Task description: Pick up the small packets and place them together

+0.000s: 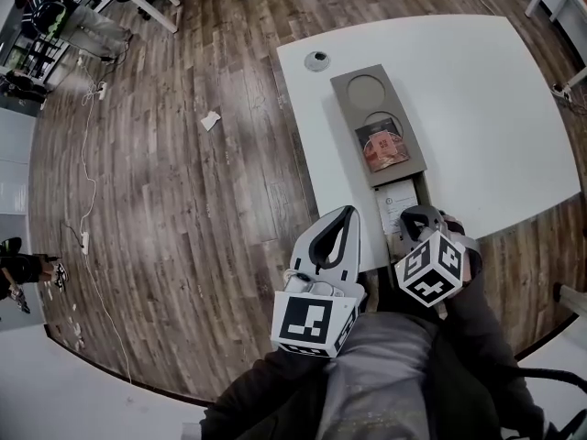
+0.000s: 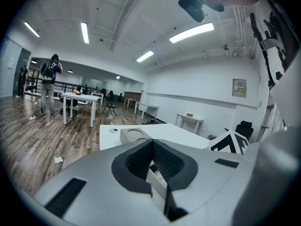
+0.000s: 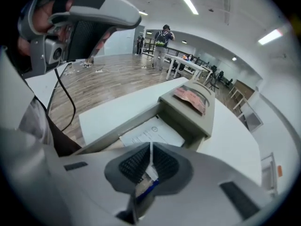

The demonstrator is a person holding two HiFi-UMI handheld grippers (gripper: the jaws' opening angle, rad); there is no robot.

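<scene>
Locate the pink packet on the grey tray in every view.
Head view: pink packet, right of centre, in the nearer round recess of the grey tray.
Left gripper view: not visible; only the grey tray shows.
Right gripper view: upper centre-right, on the grey tray.
Shared landmark: the grey tray.

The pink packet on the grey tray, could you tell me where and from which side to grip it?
Probably an edge, from above: the pink packet lies flat over a round recess in the grey tray, so a jaw could slip under its rim there.
</scene>
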